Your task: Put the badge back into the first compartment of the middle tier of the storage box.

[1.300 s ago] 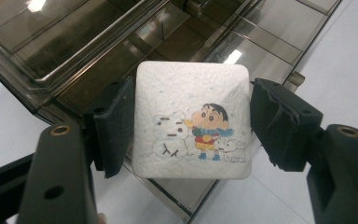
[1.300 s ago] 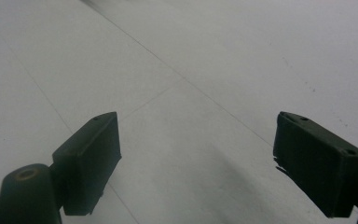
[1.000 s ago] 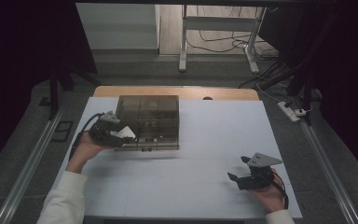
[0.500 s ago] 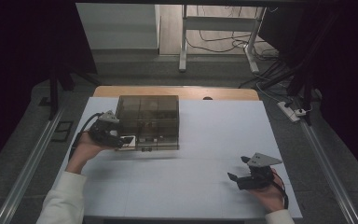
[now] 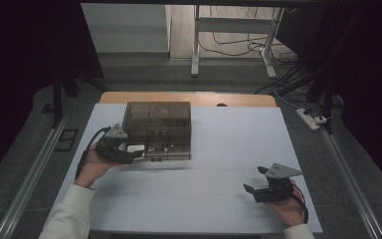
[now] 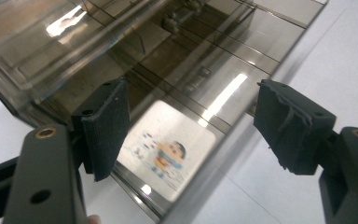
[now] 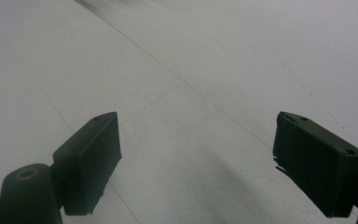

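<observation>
A smoky see-through compartment box (image 5: 156,127) (image 6: 177,56) stands on the white table (image 5: 229,144), left of the middle. My left gripper (image 5: 134,153) (image 6: 191,116) is at the box's front left corner. Its jaws have just been opening and now stand apart, with nothing pressed between the pads. Beyond them a white card with a cartoon figure (image 6: 168,151) lies flat in the front left compartment. My right gripper (image 5: 253,180) (image 7: 196,140) rests open over bare table at the front right, holding nothing.
A wooden table edge (image 5: 189,98) shows behind the white sheet. Metal rails (image 5: 30,174) run along both sides. Cables and a power strip (image 5: 311,118) lie on the floor at the back right. Bare table lies between the two grippers.
The left gripper's jaws have spread apart, and the white card that was at its tips now lies in the box. The right gripper has not moved.
</observation>
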Action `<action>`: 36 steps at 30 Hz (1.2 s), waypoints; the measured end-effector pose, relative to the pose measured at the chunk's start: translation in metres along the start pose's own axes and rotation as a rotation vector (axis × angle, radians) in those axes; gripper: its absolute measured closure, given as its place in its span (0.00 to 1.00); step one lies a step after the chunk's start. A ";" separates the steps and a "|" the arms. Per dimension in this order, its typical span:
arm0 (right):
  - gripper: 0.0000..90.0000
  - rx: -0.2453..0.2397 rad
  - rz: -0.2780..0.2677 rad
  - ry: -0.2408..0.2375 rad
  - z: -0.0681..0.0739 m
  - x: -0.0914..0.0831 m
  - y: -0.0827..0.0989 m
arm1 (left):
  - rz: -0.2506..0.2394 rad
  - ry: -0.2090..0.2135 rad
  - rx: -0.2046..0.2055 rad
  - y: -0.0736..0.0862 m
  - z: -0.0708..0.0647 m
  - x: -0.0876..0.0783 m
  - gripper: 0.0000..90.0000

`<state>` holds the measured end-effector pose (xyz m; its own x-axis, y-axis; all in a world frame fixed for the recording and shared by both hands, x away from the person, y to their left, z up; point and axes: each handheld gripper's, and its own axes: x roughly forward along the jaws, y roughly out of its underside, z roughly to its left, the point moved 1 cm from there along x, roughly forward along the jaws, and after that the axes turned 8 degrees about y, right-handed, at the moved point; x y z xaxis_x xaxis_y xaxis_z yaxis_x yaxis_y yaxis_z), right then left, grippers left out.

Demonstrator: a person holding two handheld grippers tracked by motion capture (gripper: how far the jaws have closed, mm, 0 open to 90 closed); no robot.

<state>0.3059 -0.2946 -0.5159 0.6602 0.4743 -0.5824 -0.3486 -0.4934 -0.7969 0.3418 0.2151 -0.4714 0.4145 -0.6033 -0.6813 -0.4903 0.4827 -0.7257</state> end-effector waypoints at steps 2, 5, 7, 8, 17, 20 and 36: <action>0.17 -0.002 -0.002 -0.007 0.000 0.000 0.000 | -0.022 -0.005 -0.015 0.005 -0.003 -0.003 0.29; 0.17 -0.003 -0.006 -0.011 0.000 0.000 0.000 | -0.067 -0.016 -0.041 0.015 -0.010 -0.007 0.28; 0.17 0.003 -0.012 -0.016 0.000 -0.001 0.000 | -0.083 -0.020 -0.054 0.022 -0.014 -0.010 0.26; 0.17 0.003 -0.012 -0.016 0.000 -0.001 0.000 | -0.089 -0.020 -0.058 0.024 -0.016 -0.010 0.26; 0.17 -0.002 -0.004 -0.012 0.000 0.000 0.000 | -0.094 -0.001 -0.079 0.060 -0.038 -0.016 0.24; 0.17 -0.002 -0.005 -0.013 0.000 0.000 0.000 | -0.093 -0.012 -0.084 0.071 -0.043 -0.017 0.24; 0.17 -0.008 0.013 -0.011 0.000 0.002 0.002 | -0.073 -0.027 -0.106 0.099 -0.047 -0.015 0.23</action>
<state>0.3065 -0.2941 -0.5186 0.6481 0.4760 -0.5945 -0.3519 -0.5051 -0.7881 0.2506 0.2418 -0.5291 0.4719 -0.6166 -0.6302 -0.5353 0.3675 -0.7605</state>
